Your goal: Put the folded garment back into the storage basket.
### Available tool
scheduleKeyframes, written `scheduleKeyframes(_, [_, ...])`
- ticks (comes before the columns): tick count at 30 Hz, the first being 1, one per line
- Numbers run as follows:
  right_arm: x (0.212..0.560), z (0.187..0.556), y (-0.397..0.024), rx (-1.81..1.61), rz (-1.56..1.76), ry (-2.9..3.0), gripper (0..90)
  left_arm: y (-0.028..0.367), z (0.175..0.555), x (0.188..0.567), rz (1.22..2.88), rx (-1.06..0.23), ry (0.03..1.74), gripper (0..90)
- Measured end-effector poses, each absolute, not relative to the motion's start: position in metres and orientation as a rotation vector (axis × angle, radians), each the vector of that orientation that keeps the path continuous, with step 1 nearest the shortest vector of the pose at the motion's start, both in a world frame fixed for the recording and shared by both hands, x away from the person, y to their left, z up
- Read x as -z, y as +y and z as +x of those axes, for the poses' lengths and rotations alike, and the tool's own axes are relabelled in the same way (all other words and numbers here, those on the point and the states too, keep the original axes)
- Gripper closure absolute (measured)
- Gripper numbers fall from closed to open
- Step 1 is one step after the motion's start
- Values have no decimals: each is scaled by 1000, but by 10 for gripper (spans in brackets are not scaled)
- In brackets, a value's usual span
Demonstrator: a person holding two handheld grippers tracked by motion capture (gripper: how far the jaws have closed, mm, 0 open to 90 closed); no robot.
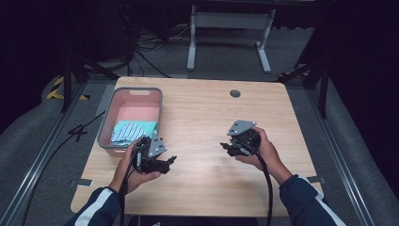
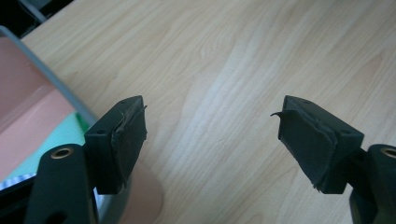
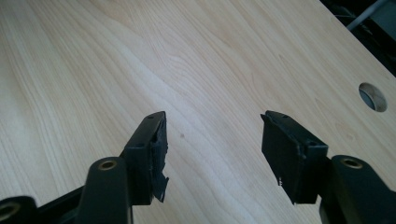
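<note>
A pink basket with a grey rim [image 1: 109,109] stands at the table's left side, and folded teal and striped cloth [image 1: 133,131] lies in its near end. My left gripper [image 1: 172,159] hovers just right of the basket's near corner, jaws open and nothing between them. In the left gripper view the left gripper [image 2: 210,135] looks over bare wood, with the basket rim [image 2: 56,88] and a strip of green cloth [image 2: 56,142] at the left. My right gripper [image 1: 225,147] is held over the table's middle right, open and empty. Bare wood lies beyond the right gripper [image 3: 212,149] in its own view.
The wooden table [image 1: 202,113] has a round cable hole [image 1: 235,93] near its far edge, also seen as the hole [image 3: 372,96] in the right gripper view. Beyond the table stand a white frame [image 1: 229,28] and cables on the grey floor. Metal rails run along both sides.
</note>
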State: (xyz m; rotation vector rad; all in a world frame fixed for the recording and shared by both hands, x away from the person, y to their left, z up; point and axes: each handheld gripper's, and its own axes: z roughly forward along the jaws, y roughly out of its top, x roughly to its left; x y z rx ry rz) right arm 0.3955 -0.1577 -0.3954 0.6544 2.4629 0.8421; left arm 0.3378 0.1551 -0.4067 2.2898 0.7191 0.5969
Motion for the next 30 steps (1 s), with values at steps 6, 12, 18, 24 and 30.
scheduleKeyframes(6, [402,387,-175,-843,674,2465,384,147,334,419,2344,-573,673,223])
scheduleKeyframes(12, [410,380,-190,-838,702,2463,377,146,332,428,2373,-546,672,220])
scheduleKeyframes(18, [423,369,-205,-822,714,2463,370,147,328,438,2393,-522,668,218])
scheduleKeyframes(24, [437,358,-221,-829,744,2469,359,148,324,446,2408,-505,651,215])
scheduleKeyframes(30, [451,349,-238,-851,788,2462,332,151,321,452,2421,-480,640,211])
